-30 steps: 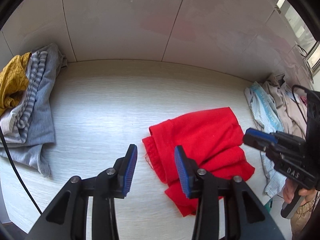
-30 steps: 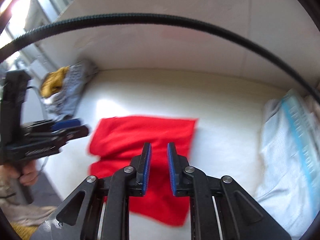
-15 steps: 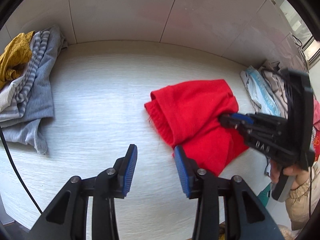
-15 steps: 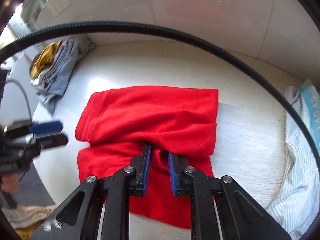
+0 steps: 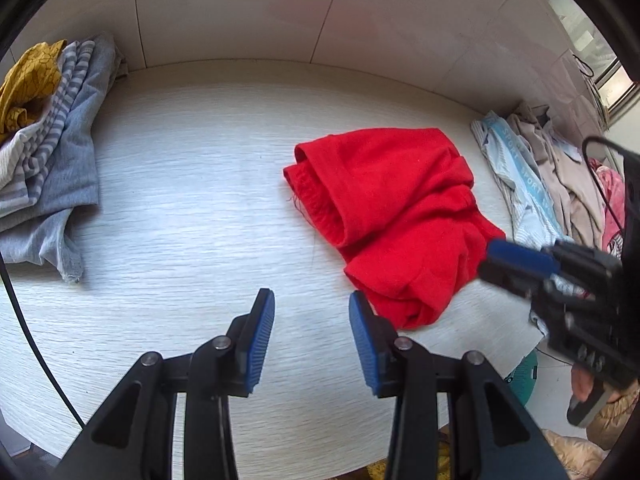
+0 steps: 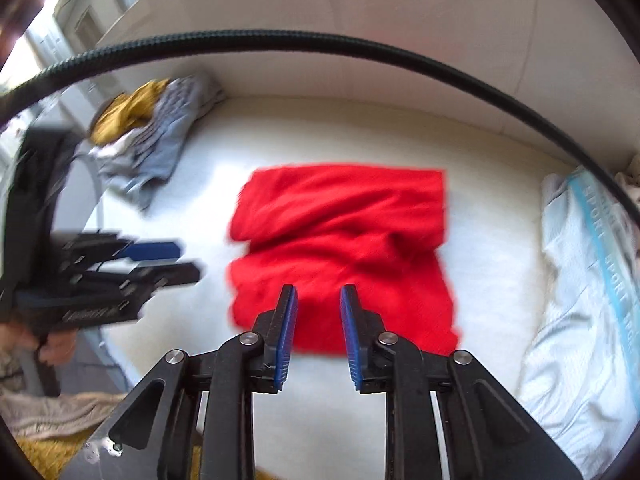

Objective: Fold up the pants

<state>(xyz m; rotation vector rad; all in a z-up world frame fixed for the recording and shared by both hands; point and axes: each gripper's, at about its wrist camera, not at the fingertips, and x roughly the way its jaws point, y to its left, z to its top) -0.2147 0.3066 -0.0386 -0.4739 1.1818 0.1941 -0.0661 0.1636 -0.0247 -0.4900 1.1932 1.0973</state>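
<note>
The red pants [image 5: 396, 216] lie folded in a rumpled bundle on the pale wooden table [image 5: 192, 208], right of centre in the left wrist view. They also show in the right wrist view [image 6: 344, 248]. My left gripper [image 5: 311, 312] is open and empty, above bare table just left of the pants' near corner. My right gripper [image 6: 318, 300] is open and empty, hovering over the pants' near edge; it also shows in the left wrist view [image 5: 504, 260] at the pants' right side.
A pile of grey, striped and mustard clothes [image 5: 44, 128] lies at the table's far left. A pile of pale blue, beige and pink clothes [image 5: 548, 184] lies at the right edge. A white wall [image 5: 320, 12] backs the table. A black cable [image 6: 360, 46] arcs across the right wrist view.
My right gripper was closed on a fold of the red pants; it has let go, opened and pulled back. The pants now lie loose. My left gripper has stayed open.
</note>
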